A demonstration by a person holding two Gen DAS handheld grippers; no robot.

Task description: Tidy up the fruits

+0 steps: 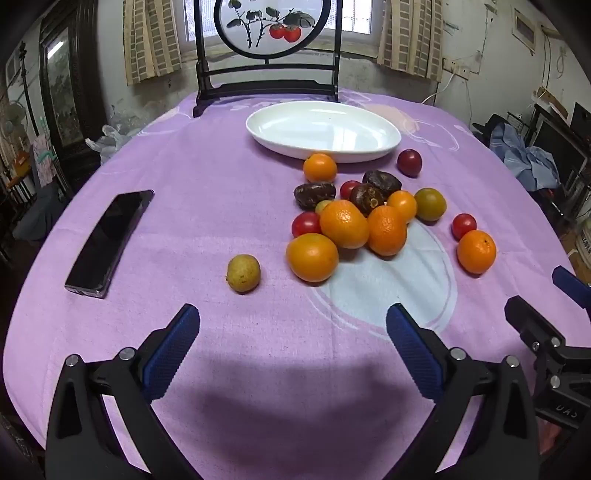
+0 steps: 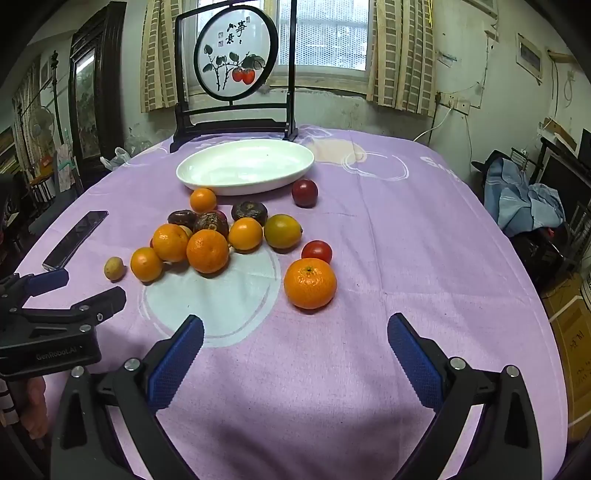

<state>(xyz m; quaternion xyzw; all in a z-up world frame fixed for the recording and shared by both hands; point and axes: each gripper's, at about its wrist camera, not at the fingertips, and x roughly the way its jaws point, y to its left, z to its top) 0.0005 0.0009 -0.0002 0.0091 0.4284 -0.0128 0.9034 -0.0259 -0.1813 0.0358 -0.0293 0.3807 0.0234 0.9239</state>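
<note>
A pile of fruit lies on the purple cloth: several oranges (image 1: 344,223) (image 2: 207,250), red tomatoes (image 1: 306,223) (image 2: 316,251), dark brown fruits (image 1: 314,194) (image 2: 249,212) and a green-yellow citrus (image 1: 430,204) (image 2: 282,231). One orange (image 1: 476,251) (image 2: 310,283) sits apart. A small yellow fruit (image 1: 243,273) (image 2: 113,268) lies alone at the left. An empty white oval plate (image 1: 323,130) (image 2: 245,165) stands behind the pile. My left gripper (image 1: 293,332) is open and empty, short of the pile. My right gripper (image 2: 295,339) is open and empty, just short of the lone orange.
A black phone (image 1: 109,242) (image 2: 75,239) lies at the left of the table. A dark wooden screen with a round painting (image 1: 271,26) (image 2: 236,53) stands at the table's far edge. Clutter and a blue cloth (image 2: 524,199) lie off the right side.
</note>
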